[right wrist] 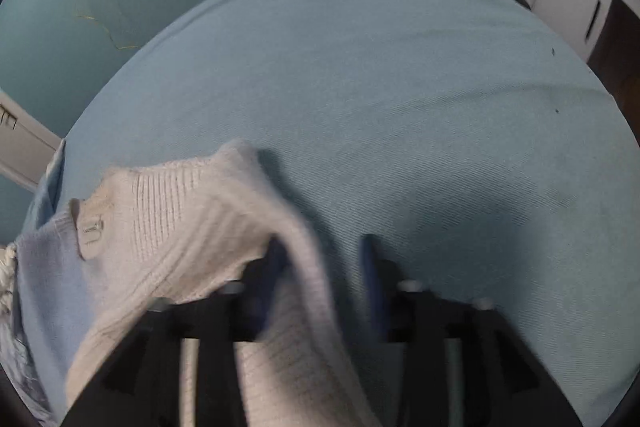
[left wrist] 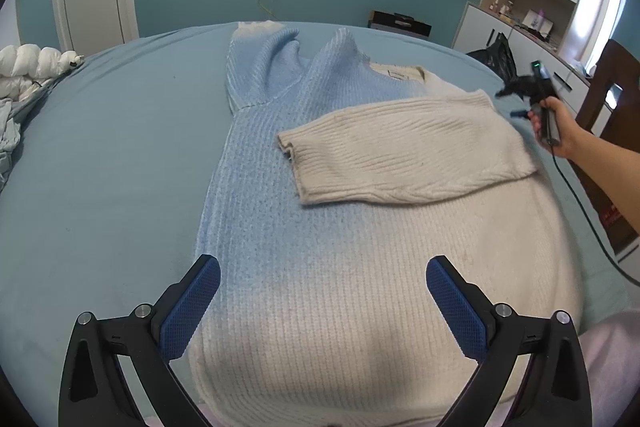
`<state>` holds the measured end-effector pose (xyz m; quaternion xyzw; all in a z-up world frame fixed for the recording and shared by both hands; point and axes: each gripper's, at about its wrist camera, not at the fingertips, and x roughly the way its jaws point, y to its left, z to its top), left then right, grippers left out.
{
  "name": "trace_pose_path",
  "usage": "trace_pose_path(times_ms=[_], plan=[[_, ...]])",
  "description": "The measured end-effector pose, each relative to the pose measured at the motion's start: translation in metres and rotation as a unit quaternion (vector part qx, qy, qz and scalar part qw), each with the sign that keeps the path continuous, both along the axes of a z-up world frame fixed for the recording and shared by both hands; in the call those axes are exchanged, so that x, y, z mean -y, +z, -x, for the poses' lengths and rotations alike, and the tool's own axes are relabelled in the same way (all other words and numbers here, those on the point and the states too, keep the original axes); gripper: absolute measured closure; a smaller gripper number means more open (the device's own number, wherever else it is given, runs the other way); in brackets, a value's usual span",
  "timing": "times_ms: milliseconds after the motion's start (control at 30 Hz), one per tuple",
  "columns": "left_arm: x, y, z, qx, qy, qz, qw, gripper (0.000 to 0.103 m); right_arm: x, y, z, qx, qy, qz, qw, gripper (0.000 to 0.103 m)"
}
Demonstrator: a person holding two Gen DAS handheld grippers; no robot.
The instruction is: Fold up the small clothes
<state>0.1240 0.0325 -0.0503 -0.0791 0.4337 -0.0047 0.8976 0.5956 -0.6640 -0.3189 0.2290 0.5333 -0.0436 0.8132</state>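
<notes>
Clearly the sleeve-folding step is in hand. From the left wrist view, the sweater (left wrist: 340, 211), blue fading to cream, lies flat on the bed (left wrist: 100, 167) with its hem nearest the camera. The cream sleeve (left wrist: 400, 155) is folded across the chest, its cuff ending near the middle of the body. The blue sleeve (left wrist: 264, 67) is bunched and doubled over near the far shoulder, not yet laid flat. The left gripper (left wrist: 322, 291) hovers over the hem with its fingers wide apart and nothing between them. Off to the side, the right hand (left wrist: 554, 125) holds the right gripper (left wrist: 520, 99) near the cream shoulder.

From the right wrist view, which is motion-blurred, the right gripper (right wrist: 320, 267) has its fingers apart, with the cream shoulder fabric draped between and over them; I judge it is not pinching the knit. The neck label (right wrist: 91, 227) shows at the left.

Next, I judge, the blue sleeve needs a grip near its cuff and a fold across the chest.
</notes>
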Motion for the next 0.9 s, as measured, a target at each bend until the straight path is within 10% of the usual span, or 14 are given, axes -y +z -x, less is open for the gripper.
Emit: trace_pose_path(times_ms=[133, 400, 567, 667, 800, 900], plan=[[0.001, -0.001, 0.000, -0.002, -0.003, -0.002, 1.0000, 0.000, 0.013, 0.038, 0.003, 0.092, -0.023, -0.012, 0.995, 0.031], [0.002, -0.005, -0.003, -0.010, -0.008, 0.000, 0.9999, 0.000, -0.023, -0.014, -0.030, -0.014, -0.005, 0.076, 0.997, 0.021], [0.001, 0.000, -0.001, -0.001, -0.006, 0.003, 1.0000, 0.000, -0.022, 0.037, -0.008, 0.027, -0.026, 0.124, 0.992, 0.020], [0.001, 0.002, 0.000, 0.005, -0.004, 0.008, 0.9999, 0.000, -0.050, 0.074, 0.032, 0.089, 0.071, 0.134, 0.984, 0.020], [0.003, 0.004, 0.002, 0.009, -0.002, -0.004, 0.9999, 0.000, -0.109, 0.060, 0.087, 0.020, 0.204, 0.190, 0.960, 0.020], [0.003, 0.001, 0.004, 0.004, 0.001, -0.010, 0.9999, 0.000, -0.120, 0.035, 0.094, -0.014, 0.208, 0.161, 0.965, 0.020]])
